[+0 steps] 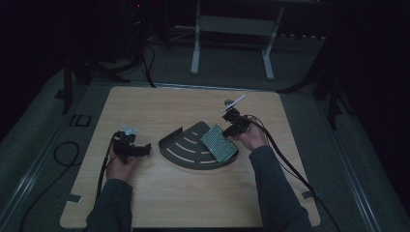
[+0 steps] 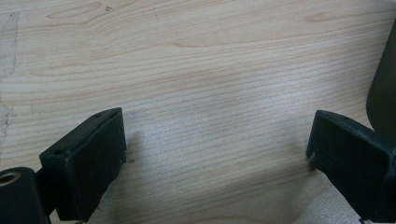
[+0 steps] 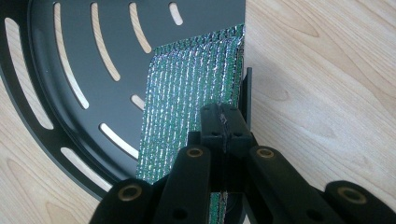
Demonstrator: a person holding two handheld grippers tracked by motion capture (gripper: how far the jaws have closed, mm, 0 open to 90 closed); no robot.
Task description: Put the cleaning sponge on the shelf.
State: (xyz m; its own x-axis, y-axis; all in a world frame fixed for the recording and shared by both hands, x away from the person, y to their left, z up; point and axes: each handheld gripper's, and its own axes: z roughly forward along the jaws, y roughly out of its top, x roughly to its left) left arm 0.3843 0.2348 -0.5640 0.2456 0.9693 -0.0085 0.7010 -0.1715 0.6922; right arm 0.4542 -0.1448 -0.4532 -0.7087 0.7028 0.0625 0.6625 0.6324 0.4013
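Note:
A dark fan-shaped slotted tray [image 1: 186, 147] lies mid-table on the wooden board. A shiny green quilted pouch [image 1: 220, 143] rests tilted on the tray's right part. My right gripper [image 1: 233, 130] is shut on the pouch's near edge; in the right gripper view the jaws of the right gripper [image 3: 223, 125] pinch the pouch [image 3: 187, 102] over the tray [image 3: 70, 56]. My left gripper [image 1: 145, 150] sits on the table left of the tray, open; in the left gripper view its jaws stand wide apart around bare wood, left gripper [image 2: 217, 140], with the tray's edge [image 2: 384, 88] at the right.
The light wooden tabletop [image 1: 145, 104] has free room behind and in front of the tray. Cables trail from both grippers toward the table's near edge. Beyond the table stand a white frame [image 1: 232, 29] and dark stands on a grey floor.

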